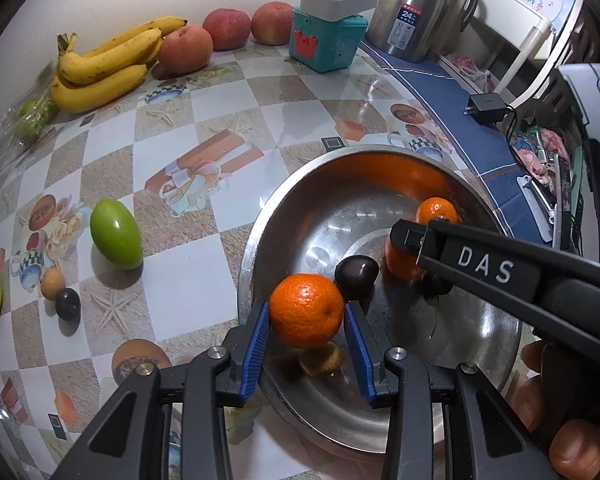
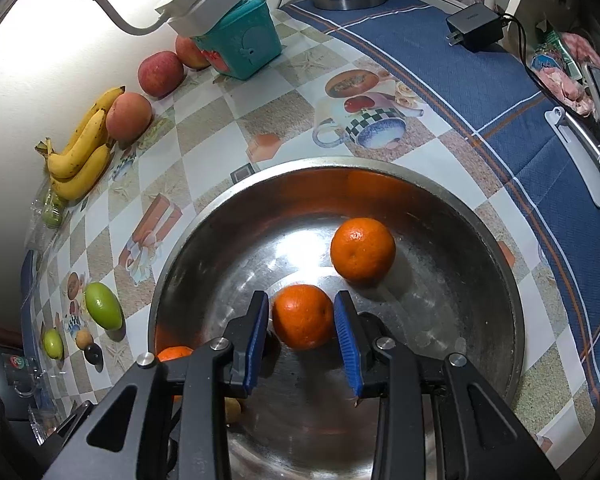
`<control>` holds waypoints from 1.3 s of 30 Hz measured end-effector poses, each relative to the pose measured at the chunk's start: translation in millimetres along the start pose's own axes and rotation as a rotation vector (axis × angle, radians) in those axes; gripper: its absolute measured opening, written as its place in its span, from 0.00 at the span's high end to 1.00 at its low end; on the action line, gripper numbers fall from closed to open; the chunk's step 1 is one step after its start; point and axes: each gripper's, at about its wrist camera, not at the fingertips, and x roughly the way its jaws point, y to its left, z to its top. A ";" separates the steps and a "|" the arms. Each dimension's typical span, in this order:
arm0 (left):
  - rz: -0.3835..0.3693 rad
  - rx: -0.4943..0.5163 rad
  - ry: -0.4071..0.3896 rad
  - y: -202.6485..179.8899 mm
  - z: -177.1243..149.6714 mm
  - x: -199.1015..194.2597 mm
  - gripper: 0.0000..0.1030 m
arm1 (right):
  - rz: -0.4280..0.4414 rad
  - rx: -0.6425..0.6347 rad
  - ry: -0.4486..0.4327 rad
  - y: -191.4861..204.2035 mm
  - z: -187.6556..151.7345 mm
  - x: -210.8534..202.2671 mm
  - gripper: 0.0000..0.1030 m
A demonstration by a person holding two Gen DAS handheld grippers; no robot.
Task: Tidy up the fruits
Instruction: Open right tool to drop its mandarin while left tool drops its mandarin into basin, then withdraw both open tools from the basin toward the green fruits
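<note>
Mandarins mostly, and both grippers are busy with one each. Left gripper [image 1: 306, 318] has its blue pads pressed on either side of a mandarin [image 1: 306, 310], lower centre of its view, held over the near rim of the steel bowl [image 1: 500, 360]. Right gripper [image 2: 302, 320] sits around another mandarin [image 2: 302, 316] down in the bowl, lower centre of its frame; one pad looks to touch but there's a sliver of gap by the other, so I can't tell if it's actually squeezing. A third mandarin [image 2: 362, 250] lies loose further back

Handling guess: light, roundish, loose skin that gives, so easy to bruise and keen to roll on the slick metal. Pinch across the widest part, gently. Same goes for the green fruit [image 1: 116, 234] at left, which looks firmer and glossier
</note>
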 end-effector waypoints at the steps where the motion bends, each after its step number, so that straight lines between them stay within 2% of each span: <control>1: 0.001 0.000 -0.001 0.0 0.5 0.0 0.59 | 0.001 -0.001 -0.004 0.4 0.1 -1.0 0.65; 10: 0.002 -0.006 -0.018 0.6 1.4 -6.9 0.53 | 0.008 -0.007 -0.019 2.2 0.0 -7.3 0.65; 16: 0.006 -0.064 -0.023 14.9 3.1 -11.7 0.52 | 0.013 -0.009 -0.021 2.3 -0.3 -9.6 0.65; 26: 0.060 -0.267 -0.024 61.9 3.2 -16.7 0.52 | 0.014 -0.016 -0.019 4.3 -0.4 -9.9 0.65; 31: 0.089 -0.392 0.007 92.5 -3.8 -15.0 0.52 | 0.013 -0.024 -0.017 5.7 -0.1 -9.0 0.65; 37: 0.135 -0.482 0.021 116.5 -10.5 -16.1 0.52 | 0.012 -0.038 -0.016 8.6 -0.3 -8.8 0.65; 38: 0.141 -0.492 0.021 118.6 -11.2 -16.5 0.49 | 0.012 -0.042 -0.015 9.6 -0.5 -8.9 0.65; 39: 0.152 -0.506 0.025 121.3 -12.4 -16.7 0.41 | 0.013 -0.045 -0.015 10.0 -0.7 -9.0 0.65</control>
